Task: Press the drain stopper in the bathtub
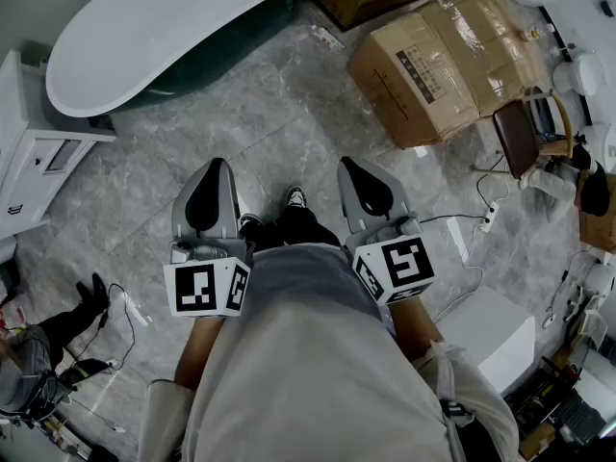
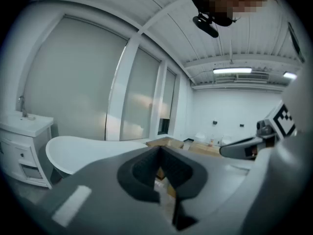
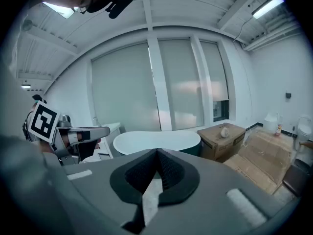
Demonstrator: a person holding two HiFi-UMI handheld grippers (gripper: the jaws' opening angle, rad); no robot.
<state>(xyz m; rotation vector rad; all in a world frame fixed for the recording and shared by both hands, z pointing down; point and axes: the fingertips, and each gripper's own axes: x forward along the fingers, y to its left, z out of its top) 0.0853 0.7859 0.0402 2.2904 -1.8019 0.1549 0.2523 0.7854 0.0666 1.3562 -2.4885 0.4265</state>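
Note:
The white bathtub [image 1: 144,27] with a dark outer shell stands at the far left of the room, well ahead of me; its drain stopper does not show in any view. I hold my left gripper [image 1: 214,166] and right gripper [image 1: 348,165] side by side at waist height over the grey marble floor, both pointing forward. Both are shut with nothing between the jaws. The left gripper view looks past its own gripper [image 2: 159,151] to the bathtub [image 2: 83,151] at left. Beyond the right gripper [image 3: 156,153] in its own view, the bathtub [image 3: 151,141] sits at centre.
Large cardboard boxes [image 1: 433,61] lie on the floor at the far right. A white vanity cabinet [image 1: 29,152] stands at the left beside the tub. A brown chair [image 1: 517,138], a power strip with cables [image 1: 486,219] and a white box [image 1: 496,330] crowd the right side.

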